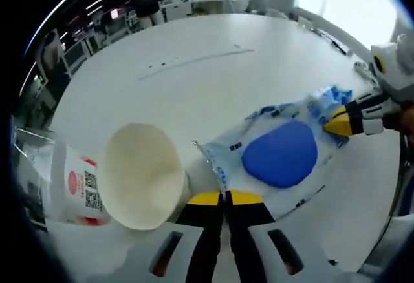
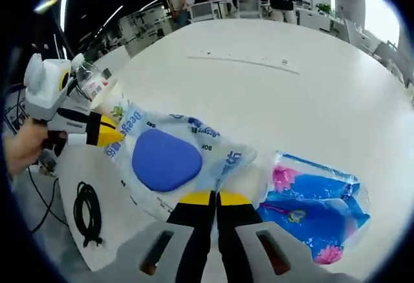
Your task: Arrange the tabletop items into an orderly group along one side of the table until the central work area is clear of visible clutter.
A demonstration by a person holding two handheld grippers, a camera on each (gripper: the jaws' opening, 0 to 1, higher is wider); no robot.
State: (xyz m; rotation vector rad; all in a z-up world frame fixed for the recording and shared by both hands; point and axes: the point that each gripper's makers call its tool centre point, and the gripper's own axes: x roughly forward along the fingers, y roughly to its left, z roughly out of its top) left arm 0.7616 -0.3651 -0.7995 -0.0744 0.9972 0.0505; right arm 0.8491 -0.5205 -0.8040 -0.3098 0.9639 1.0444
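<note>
The left gripper [image 1: 224,199] pinched one end of the wet-wipes pack [image 1: 279,154]; the right gripper [image 1: 341,123] clamped its far end at two o'clock.

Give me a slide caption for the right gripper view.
Both grippers pinch opposite ends of the wipes pack on the white table.

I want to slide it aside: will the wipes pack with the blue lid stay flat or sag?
The wipes pack, pinched at both ends, probably sags: its film wrapper crinkles. Only the blue lid looks stiff.
</note>
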